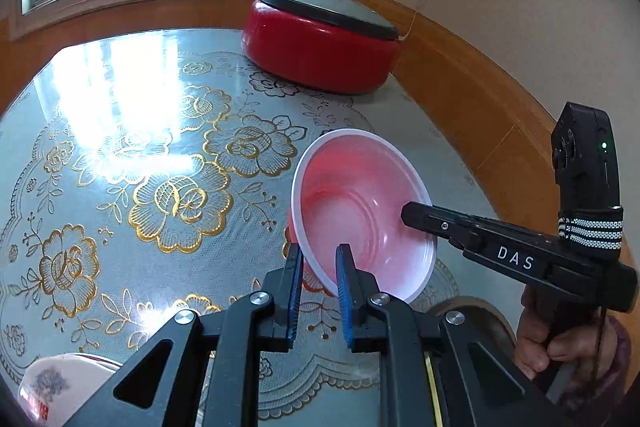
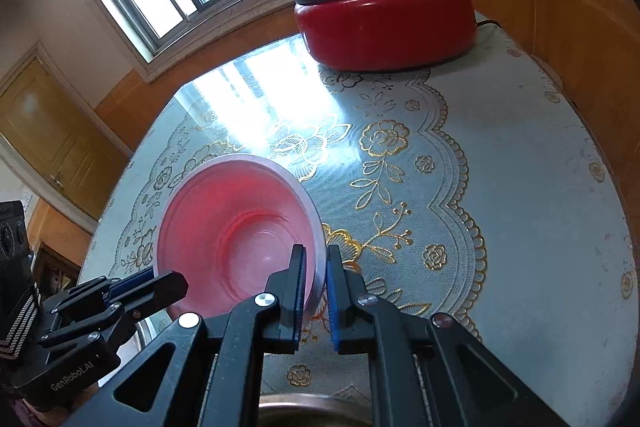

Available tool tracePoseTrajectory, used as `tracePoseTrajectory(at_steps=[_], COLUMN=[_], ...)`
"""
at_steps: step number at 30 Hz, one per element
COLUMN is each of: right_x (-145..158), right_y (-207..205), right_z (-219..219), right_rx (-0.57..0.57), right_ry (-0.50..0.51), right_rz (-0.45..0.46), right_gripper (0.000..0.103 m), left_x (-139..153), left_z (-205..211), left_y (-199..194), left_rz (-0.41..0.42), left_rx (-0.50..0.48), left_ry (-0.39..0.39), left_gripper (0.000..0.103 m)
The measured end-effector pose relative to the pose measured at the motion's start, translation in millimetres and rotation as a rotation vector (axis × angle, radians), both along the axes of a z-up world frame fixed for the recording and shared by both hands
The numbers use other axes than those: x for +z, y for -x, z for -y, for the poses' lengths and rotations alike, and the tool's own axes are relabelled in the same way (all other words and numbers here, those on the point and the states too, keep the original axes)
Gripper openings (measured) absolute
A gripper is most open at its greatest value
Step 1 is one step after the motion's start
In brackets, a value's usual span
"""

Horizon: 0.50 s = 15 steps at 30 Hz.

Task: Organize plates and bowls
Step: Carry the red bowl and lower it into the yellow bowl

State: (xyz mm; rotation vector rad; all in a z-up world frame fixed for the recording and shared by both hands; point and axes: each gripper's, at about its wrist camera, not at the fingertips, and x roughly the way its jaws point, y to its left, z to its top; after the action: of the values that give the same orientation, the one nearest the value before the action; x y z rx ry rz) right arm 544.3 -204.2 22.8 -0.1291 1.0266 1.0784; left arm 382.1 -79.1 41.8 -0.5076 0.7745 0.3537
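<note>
I had both grippers clamped on the same pink bowl, which sat tilted at the lower middle of the left view, above the flowered tablecloth. The left gripper pinched the near rim, 1 blue pad outside the wall and 1 inside. The right gripper gripped the opposite rim, low and centre in its own view, jaws clenched on the edge. A white patterned dish showed at the lower left corner of the left view, and a red lidded cooker stood well apart at the upper centre. I judged this to be the carrying step: the bowl was lifted and not yet placed. The next move called for keeping both grips matched, swinging the bowl toward wherever the dishes were stacking, leveling it, then letting go together.
</note>
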Motion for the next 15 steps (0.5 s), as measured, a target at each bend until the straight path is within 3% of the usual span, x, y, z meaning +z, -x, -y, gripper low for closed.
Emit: tracePoseTrajectory(at_steps=[15], right_x=[36.9], right_y=[40.8], right_z=[94.0], right_rx=[-0.052], right_ry=[-0.053], right_rz=[0.044], right_gripper=[0.010], left_x=[20.5], left_z=[61.0], left_y=[37.8], left_rz=[0.065], left_rx=[-0.167], left_ry=[0.079], left_gripper=[0.016])
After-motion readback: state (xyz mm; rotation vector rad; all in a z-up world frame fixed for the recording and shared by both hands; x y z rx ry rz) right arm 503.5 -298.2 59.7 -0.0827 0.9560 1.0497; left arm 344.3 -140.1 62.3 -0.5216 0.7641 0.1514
